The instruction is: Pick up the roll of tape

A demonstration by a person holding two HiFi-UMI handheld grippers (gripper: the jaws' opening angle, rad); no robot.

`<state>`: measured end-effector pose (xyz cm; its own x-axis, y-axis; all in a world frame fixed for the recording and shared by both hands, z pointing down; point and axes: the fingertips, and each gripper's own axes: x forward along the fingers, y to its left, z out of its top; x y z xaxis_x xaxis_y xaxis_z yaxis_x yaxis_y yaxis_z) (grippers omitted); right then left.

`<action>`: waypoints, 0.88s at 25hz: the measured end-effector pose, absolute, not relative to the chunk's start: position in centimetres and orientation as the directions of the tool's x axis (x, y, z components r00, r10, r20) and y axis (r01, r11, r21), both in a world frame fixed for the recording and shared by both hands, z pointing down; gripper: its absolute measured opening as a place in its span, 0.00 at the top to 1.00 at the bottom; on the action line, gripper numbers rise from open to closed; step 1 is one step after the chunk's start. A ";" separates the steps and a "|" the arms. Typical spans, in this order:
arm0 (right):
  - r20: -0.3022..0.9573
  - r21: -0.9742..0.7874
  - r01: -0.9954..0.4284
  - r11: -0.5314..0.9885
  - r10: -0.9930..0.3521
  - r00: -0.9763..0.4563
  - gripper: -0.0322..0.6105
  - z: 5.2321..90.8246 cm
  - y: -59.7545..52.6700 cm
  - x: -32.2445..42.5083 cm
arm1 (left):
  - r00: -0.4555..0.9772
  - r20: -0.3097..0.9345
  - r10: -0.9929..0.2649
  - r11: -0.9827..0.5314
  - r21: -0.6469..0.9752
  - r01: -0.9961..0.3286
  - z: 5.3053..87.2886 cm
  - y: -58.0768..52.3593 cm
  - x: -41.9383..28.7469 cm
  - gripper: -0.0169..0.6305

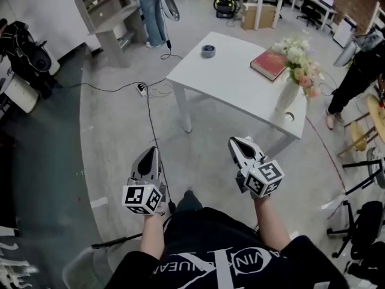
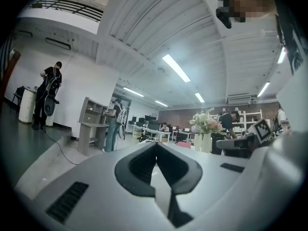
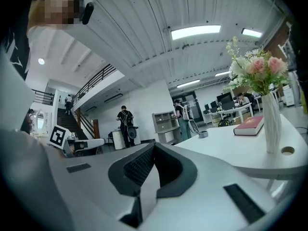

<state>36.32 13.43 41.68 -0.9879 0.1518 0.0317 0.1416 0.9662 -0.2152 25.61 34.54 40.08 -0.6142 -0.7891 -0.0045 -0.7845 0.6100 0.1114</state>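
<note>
The roll of tape (image 1: 208,51) lies on the far left part of the white table (image 1: 228,80); in the right gripper view the tape (image 3: 203,134) is a small dark ring far off on the tabletop. My left gripper (image 1: 149,157) is held level over the floor, short of the table, jaws shut and empty (image 2: 156,146). To its right my right gripper (image 1: 238,144) hangs near the table's front edge, also shut with nothing in it (image 3: 154,148). Both are well away from the tape.
A red book (image 1: 269,64) and a white vase of flowers (image 1: 293,80) stand on the table's right half. A cable (image 1: 150,119) runs across the floor left of the table. People stand by a grey shelf unit (image 1: 108,14) at the back; chairs (image 1: 361,221) crowd the right.
</note>
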 end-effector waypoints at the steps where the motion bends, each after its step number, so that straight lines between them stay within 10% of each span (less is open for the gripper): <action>1: 0.037 -0.217 0.136 0.967 0.147 -0.988 0.93 41.9 13.3 36.0 | -0.614 0.001 -0.790 0.610 0.114 -0.784 40.3 34.4 25.3 0.97; 22: 0.085 -0.288 0.025 0.957 0.051 -0.995 0.75 44.4 5.2 20.7 | -0.513 0.048 -0.857 0.514 0.144 -0.845 42.4 24.7 8.4 0.97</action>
<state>20.74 5.20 44.40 -0.9950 0.0514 0.0851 0.0248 0.9572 -0.2884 8.43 24.69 42.36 -0.5131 -0.8570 0.0483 -0.8454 0.5143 0.1443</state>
